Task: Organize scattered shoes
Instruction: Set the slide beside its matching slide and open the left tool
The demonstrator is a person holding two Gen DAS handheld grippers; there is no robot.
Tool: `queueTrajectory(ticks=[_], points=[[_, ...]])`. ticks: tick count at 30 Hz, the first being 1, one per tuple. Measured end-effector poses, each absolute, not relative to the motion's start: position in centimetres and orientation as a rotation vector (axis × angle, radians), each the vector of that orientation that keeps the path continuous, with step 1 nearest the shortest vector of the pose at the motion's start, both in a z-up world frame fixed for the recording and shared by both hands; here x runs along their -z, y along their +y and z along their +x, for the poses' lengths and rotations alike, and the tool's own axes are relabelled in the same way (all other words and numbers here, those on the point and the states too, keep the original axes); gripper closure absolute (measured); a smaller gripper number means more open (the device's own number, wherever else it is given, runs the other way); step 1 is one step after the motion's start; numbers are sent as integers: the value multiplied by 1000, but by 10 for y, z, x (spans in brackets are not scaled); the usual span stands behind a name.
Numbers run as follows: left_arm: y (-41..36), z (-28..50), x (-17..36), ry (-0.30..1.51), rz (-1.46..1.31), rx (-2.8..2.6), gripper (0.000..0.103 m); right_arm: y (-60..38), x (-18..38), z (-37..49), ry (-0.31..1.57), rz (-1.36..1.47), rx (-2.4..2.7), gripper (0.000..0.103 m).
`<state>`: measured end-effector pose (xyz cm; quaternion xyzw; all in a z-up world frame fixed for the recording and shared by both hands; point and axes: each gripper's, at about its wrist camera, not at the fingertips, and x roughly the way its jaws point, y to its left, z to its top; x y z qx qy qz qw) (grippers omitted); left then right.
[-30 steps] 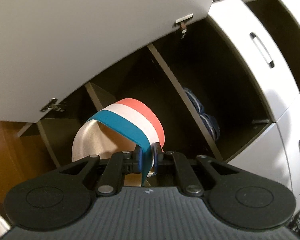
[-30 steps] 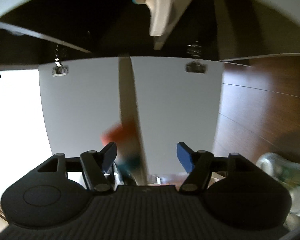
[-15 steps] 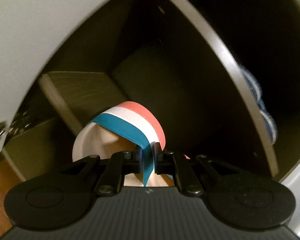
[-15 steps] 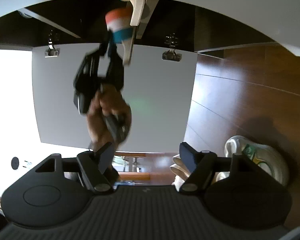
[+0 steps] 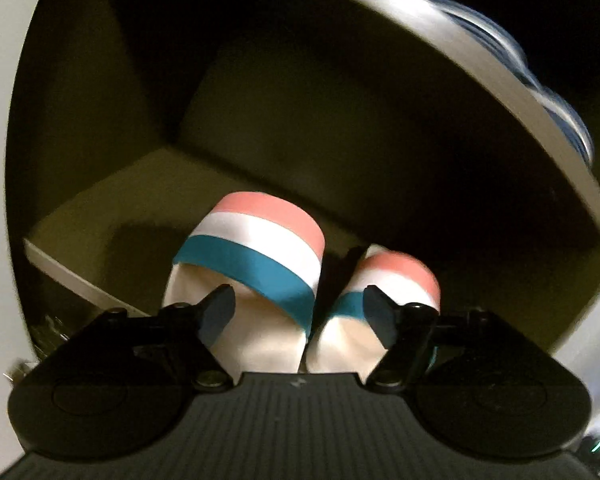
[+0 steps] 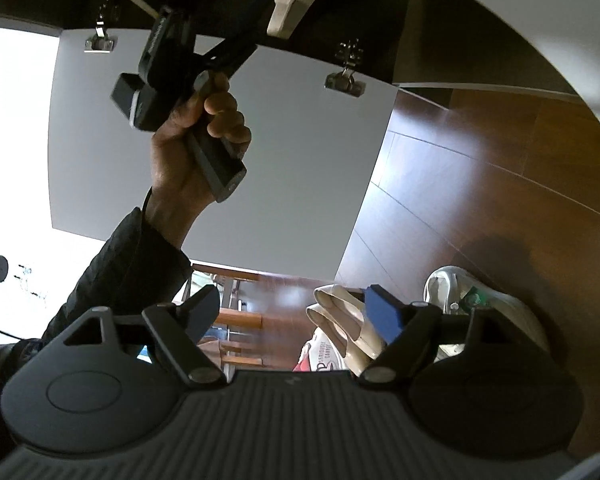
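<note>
1. Left gripper (image 5: 296, 312): jaws spread wide, nothing between them; it sits at the mouth of a dark cabinet compartment (image 5: 300, 120). In the right wrist view the same tool shows at 11 o'clock, held by the person's left hand (image 6: 196, 148) in a dark sleeve (image 6: 120, 272).
2. Striped slide, left of pair (image 5: 256, 252): white footbed, strap banded teal, white and coral; lies on the compartment floor just ahead of the open jaws, toe pointing inward.
3. Striped slide, right of pair (image 5: 392, 280): same banding; lies just beside the first, at 4 o'clock from it, partly behind the right-hand finger (image 5: 384, 320).
4. Shelf divider (image 5: 460, 72): pale board running from 12 to 3 o'clock above the slides.
5. Blue shoes (image 5: 540, 84): blurred, on the far side of the divider at 2 o'clock.
6. Right gripper (image 6: 292, 316): jaws wide apart, holding nothing; held low, away from the cabinet.
7. Beige flats (image 6: 340, 328): a pair on the wooden floor (image 6: 480, 200) at 5 o'clock, just beyond the blue-padded finger (image 6: 384, 316).
8. White sneaker (image 6: 472, 300): on the floor at 4 o'clock, near the flats.
9. Cabinet door (image 6: 300, 160): white, open, hinges along its upper edge.
</note>
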<state>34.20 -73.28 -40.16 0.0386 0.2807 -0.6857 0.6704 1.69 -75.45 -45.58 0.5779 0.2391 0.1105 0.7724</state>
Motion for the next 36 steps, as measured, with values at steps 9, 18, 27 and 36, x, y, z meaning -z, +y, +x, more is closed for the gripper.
queueTrajectory(ticks=[9, 18, 27, 36], points=[[-755, 287, 404, 414, 353, 1494, 31, -755, 462, 17, 548, 1244, -217, 21], [-757, 289, 409, 382, 365, 1501, 49, -744, 463, 15, 570, 1197, -225, 20], [-748, 292, 412, 408, 270, 1407, 63, -736, 464, 18, 581, 1177, -227, 20], [-735, 290, 410, 402, 325, 1406, 58, -730, 461, 21, 593, 1135, -220, 19]])
